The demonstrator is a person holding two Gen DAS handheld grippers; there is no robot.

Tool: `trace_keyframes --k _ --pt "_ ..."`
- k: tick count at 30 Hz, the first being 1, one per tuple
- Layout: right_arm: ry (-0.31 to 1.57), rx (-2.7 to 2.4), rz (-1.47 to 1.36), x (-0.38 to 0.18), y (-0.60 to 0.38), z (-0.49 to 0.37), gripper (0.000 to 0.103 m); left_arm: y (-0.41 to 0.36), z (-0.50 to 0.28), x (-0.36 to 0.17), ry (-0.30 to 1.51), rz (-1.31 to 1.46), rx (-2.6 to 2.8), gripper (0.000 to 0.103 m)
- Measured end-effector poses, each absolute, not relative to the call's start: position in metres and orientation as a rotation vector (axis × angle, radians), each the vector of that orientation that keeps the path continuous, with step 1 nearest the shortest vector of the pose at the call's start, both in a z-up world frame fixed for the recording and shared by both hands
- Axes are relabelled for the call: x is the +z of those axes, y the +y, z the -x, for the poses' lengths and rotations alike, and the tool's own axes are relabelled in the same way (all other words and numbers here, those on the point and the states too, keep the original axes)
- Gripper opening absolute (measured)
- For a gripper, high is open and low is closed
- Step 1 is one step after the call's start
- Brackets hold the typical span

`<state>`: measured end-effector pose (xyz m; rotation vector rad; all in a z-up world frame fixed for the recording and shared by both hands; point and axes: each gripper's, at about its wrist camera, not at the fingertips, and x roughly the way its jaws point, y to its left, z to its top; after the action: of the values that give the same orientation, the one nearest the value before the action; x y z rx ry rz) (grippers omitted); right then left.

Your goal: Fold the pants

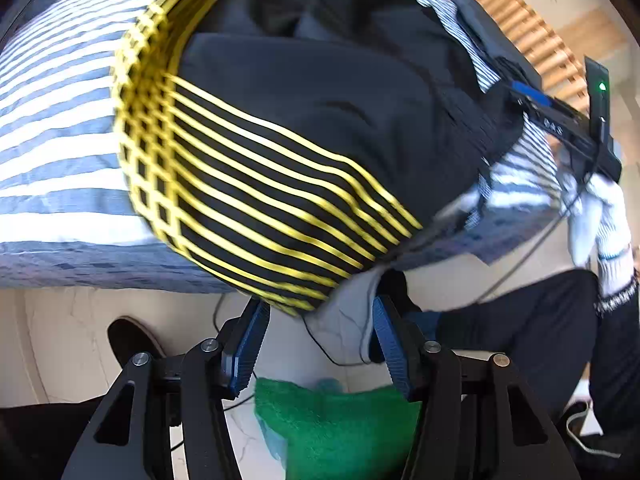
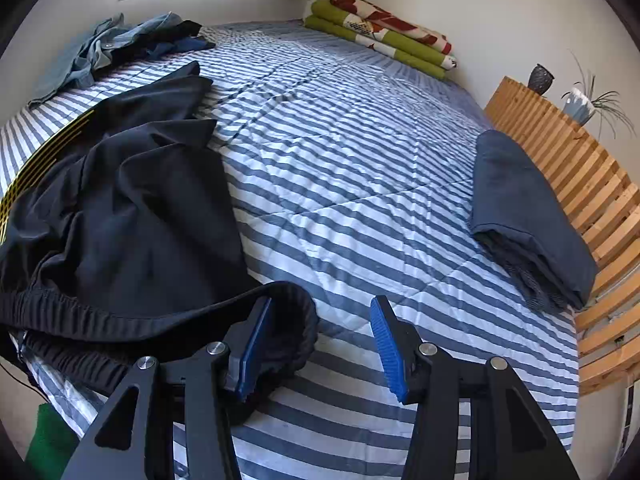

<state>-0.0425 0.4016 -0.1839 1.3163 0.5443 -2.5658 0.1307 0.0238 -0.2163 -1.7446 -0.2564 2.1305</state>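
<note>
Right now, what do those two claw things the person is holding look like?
Both match. The left gripper and right gripper each have black angular linkage arms with round silver bolts and two blue ribbed finger pads. The person's hand wears a white glove; thin black cables trail beside it.

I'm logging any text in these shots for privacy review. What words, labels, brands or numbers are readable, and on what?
None can be read.
Small white marks on the black device bar beside the green light: too blurred to read.
Black pants with yellow stripes: stripes only, no lettering.
Red, white and green folded blanket: pattern only.
Blue-and-white striped bedcover and folded dark blue cloth: no text.
</note>
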Motion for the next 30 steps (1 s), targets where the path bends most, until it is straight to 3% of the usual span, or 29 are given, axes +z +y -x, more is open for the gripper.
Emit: trace_keyframes --k 1,2,3,4,14,18,26,30 --pt "0.518 -2.543 -1.32 -0.185 0.398 0.043 0.038 0.023 -0.13 -0.216 -0.248 1.742 2.149 0.039" --pt "0.491 -2.524 -1.321 -0.185 0.395 0.043 0.016 0.022 -0.128 -0.215 -0.24 1.738 2.17 0.031" --pt "0.458 -2.52 -1.325 -0.184 0.393 0.043 0.006 0.022 -0.126 -0.212 -0.234 1.728 2.195 0.021" --pt "0.41 -2.532 -1.318 -0.18 0.393 0.042 0.004 0.021 -0.125 -0.208 -0.222 1.716 2.226 0.014" --pt "-0.359 -2.63 -1.373 -0.161 0.463 0.056 0.004 0.008 -0.066 -0.117 -0.135 1.487 2.438 0.009" --pt "-0.373 -2.631 -1.462 -0.174 0.467 0.058 0.004 0.009 -0.01 -0.11 -0.2 1.521 2.435 0.008" --pt "-0.201 -2.564 -1.552 -0.191 0.454 0.063 0.007 0.045 0.051 -0.158 -0.03 1.698 2.386 0.01" --pt "-0.181 -2.598 -1.554 -0.189 0.463 0.071 0.025 0.044 0.067 -0.178 -0.058 1.75 2.338 0.011"
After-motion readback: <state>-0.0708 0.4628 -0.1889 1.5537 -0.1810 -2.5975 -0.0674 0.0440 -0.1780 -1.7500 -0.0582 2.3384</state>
